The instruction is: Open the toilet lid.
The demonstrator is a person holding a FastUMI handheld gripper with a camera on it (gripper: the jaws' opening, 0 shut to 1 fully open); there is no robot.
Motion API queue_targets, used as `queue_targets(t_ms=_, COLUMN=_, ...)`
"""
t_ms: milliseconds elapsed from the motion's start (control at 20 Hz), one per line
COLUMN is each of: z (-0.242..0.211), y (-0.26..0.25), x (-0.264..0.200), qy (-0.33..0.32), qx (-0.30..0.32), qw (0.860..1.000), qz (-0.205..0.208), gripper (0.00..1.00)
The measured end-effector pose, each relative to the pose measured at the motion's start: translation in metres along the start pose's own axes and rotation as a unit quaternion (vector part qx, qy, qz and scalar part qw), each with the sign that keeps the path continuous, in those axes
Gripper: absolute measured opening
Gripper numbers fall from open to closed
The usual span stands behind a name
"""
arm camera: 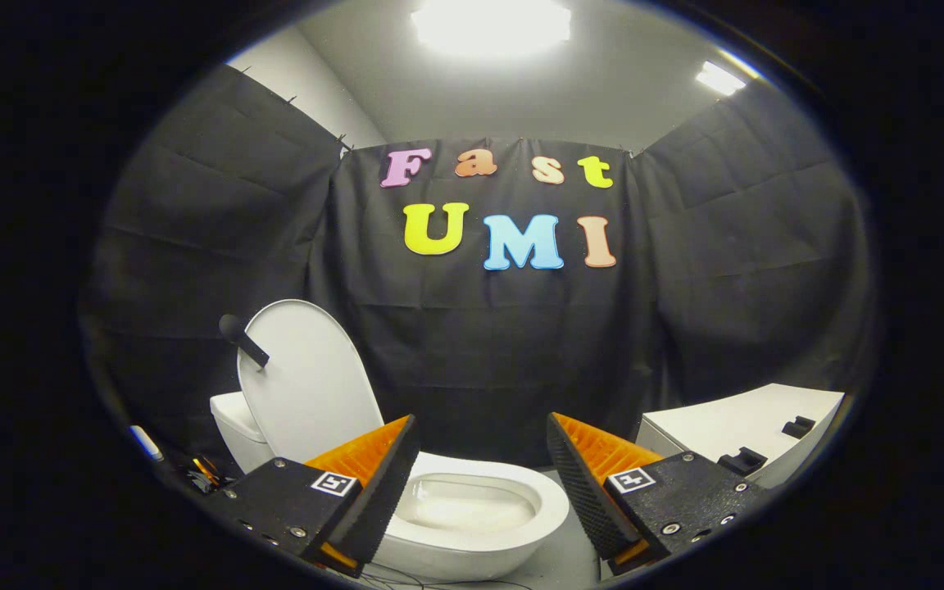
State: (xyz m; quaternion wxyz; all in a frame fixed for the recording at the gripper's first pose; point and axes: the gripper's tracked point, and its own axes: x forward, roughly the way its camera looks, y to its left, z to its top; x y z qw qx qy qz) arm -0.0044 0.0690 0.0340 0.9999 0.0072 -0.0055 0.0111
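Note:
A white toilet [472,524] stands just ahead of my fingers, its bowl [464,504] showing between them. Its white lid [308,385] is raised, standing upright and leaning back against the tank [234,426] beyond the left finger. A short black handle [242,340] sticks out from the lid's upper left edge. My gripper [480,447] is open, with a wide gap between the orange-and-black fingers [374,467] and nothing held. The fingers hang above the bowl's rim, apart from the lid.
A white cabinet or counter [751,426] with two small black pieces [771,447] on it stands beyond the right finger. Small clutter, with a white pen-like item [146,444], lies on the floor left of the tank. Black cloth walls the booth all round.

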Motion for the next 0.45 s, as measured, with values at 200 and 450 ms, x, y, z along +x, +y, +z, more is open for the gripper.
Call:
queue_targets(t_ms=200, z=-0.006, y=0.0011, x=0.0012, qy=0.005, qx=0.005, qw=1.0, qz=-0.002, gripper=0.95)
queue_targets(t_ms=450, z=-0.0029, y=-0.0016, x=0.0015, qy=0.006, qx=0.007, qw=1.0, qz=-0.005, gripper=0.96)
